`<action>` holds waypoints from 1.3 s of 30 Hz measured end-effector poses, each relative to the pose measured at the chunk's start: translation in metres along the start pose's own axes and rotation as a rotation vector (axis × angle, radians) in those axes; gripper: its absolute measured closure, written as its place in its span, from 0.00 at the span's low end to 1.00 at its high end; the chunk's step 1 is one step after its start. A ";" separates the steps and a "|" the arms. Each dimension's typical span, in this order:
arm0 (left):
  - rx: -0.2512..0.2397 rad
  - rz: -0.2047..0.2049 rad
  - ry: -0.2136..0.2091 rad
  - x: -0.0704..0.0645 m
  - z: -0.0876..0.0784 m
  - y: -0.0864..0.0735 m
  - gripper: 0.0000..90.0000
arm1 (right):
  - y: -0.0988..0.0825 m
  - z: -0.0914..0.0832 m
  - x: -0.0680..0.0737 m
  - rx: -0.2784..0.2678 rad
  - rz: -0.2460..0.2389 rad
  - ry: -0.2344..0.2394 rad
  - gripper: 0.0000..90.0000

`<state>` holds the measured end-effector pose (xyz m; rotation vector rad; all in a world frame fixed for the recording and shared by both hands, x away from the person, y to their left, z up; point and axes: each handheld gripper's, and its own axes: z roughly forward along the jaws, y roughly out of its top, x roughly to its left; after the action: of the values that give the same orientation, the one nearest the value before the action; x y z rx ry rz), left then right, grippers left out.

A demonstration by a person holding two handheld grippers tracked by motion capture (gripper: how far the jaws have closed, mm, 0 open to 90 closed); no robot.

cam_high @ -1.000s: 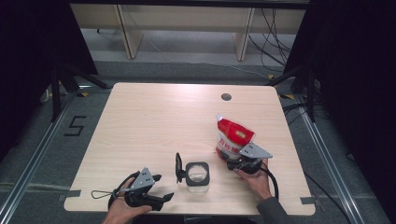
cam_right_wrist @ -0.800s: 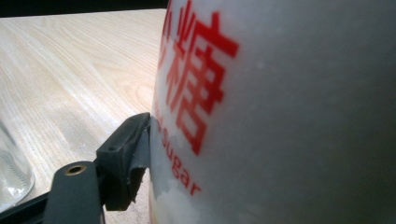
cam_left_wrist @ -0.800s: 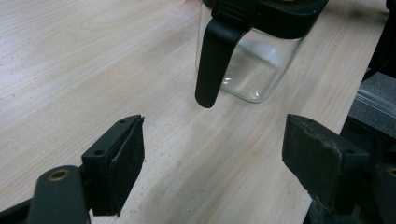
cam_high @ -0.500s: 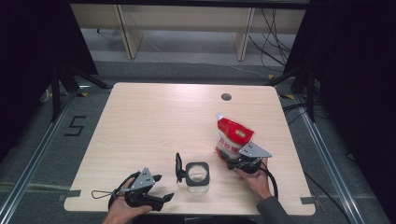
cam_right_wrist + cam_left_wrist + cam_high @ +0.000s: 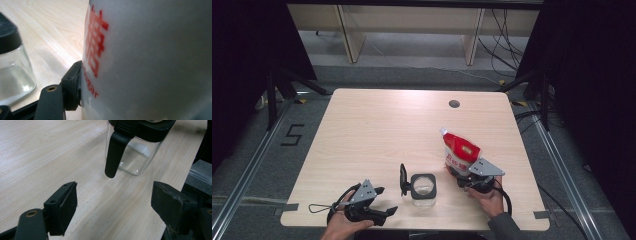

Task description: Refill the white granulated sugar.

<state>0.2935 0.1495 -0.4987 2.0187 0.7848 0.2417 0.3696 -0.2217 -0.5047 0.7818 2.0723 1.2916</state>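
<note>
Sugar pouch (image 5: 460, 151) stands at four o'clock on the table (image 5: 377, 130), my right gripper (image 5: 469, 175) has been closing and now presses it, my left gripper (image 5: 379, 202) waits wide apart, so next I think I lift and tip over the jar (image 5: 423, 189).

1. A light wood table (image 5: 377, 130) with a small round dark hole (image 5: 454, 104) near its far edge.
2. Grey floor (image 5: 257, 165) with a "5" mark (image 5: 292, 135) at the left.
3. Black curtains (image 5: 247, 60) flank both sides.
4. Pale furniture (image 5: 412, 20) stands behind, perhaps shelving; cables (image 5: 502, 45) trail beside it.
</note>
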 end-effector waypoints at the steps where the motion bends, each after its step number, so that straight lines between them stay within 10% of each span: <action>1: 0.000 0.000 0.000 0.000 0.000 0.000 0.23 | -0.001 -0.001 -0.001 -0.013 -0.018 0.009 0.40; 12: -0.006 -0.001 0.002 0.001 0.000 0.000 0.23 | 0.002 -0.034 -0.007 -0.040 -0.001 -0.015 0.40; 39: 0.004 0.004 0.018 0.004 -0.003 0.000 0.23 | 0.016 -0.100 0.028 0.033 -0.328 -0.118 0.41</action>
<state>0.2956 0.1535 -0.4975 2.0248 0.7934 0.2610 0.2816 -0.2536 -0.4579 0.4920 2.0286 1.0092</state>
